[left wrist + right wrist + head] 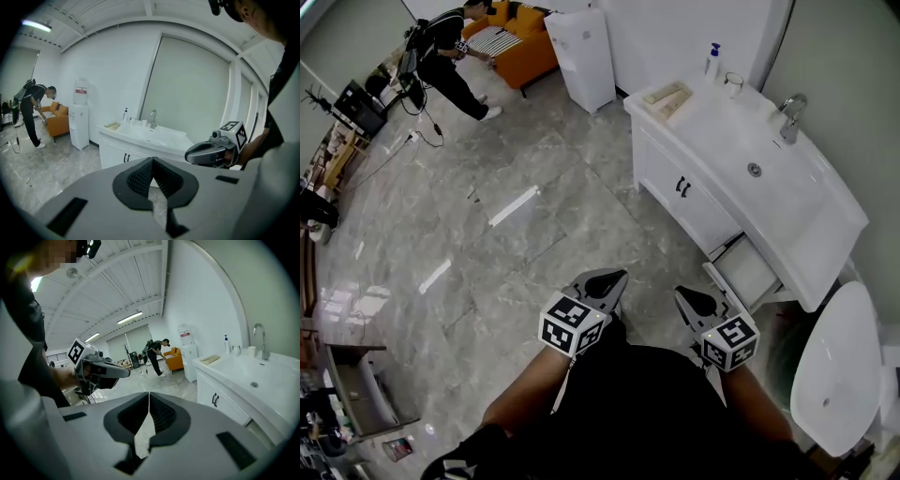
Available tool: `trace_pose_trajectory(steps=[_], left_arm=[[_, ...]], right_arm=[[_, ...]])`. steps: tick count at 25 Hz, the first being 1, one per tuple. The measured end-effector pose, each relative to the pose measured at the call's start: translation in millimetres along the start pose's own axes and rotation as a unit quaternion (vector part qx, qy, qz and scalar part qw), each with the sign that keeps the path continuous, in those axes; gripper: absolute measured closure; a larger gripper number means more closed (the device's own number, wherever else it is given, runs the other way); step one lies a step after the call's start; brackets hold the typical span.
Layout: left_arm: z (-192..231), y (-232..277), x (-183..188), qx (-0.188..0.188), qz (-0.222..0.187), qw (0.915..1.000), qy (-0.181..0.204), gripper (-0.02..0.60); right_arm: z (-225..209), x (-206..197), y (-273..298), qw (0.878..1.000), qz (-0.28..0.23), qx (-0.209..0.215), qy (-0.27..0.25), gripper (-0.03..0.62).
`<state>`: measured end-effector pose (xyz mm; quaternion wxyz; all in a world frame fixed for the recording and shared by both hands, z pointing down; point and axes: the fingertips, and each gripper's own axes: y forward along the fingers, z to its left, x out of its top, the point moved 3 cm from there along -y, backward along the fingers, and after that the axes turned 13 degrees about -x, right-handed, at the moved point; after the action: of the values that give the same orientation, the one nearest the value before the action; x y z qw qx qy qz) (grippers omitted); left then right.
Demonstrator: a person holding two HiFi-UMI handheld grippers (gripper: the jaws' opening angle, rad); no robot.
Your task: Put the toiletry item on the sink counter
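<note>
Both hand-held grippers are low in the head view, in front of the person's dark lap, and both point up the picture toward the floor and the vanity. The left gripper [617, 277] has its jaws pressed together with nothing between them, and the right gripper [682, 295] is the same: jaws together and empty. The two are side by side but apart, and each one shows in the other's view.

The room is large and bright, with a polished grey stone-tile floor [487, 234] and white walls. A white sink counter [712, 127] runs along the right wall above a cabinet with a pair of dark door handles [682, 187]. A low drawer [745, 272] stands pulled out near the grippers. Beyond the counter's near end is a white toilet [839, 366].

By count there are two grippers, one basin and one faucet [789, 117]. One flat beige item [667, 97] lies on the counter's far end. One glass [733, 82] shows in the head view, while the right gripper view shows two small cups beside the faucet. Farther off are one white water dispenser [586, 56], one orange sofa [520, 42] and one person [450, 52] bent over in the far corner.

The only toiletry item that can be made out is a pump bottle [713, 58]. It stands at the far back corner of the sink counter, just beside the glass and well apart from both grippers. It is upright, so its long axis is vertical with the blue pump head on top; it is too small to tell which way the nozzle points
</note>
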<state>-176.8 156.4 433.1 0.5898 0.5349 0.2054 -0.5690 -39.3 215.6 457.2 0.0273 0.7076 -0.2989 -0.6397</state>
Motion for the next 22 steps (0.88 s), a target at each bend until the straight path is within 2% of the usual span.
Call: trace_pose_trajectory(steps=[13, 22], left_arm=[[123, -12, 46, -0.048, 0.003, 0.9987, 0.018, 0.581], [172, -11, 62, -0.079, 0.011, 0.9964, 0.026, 0.581]], right_arm=[[7, 55, 99, 0.998, 0.002, -0.057, 0.006, 0.591], [10, 77, 140, 0.996, 0.005, -0.082, 0.019, 0.591]])
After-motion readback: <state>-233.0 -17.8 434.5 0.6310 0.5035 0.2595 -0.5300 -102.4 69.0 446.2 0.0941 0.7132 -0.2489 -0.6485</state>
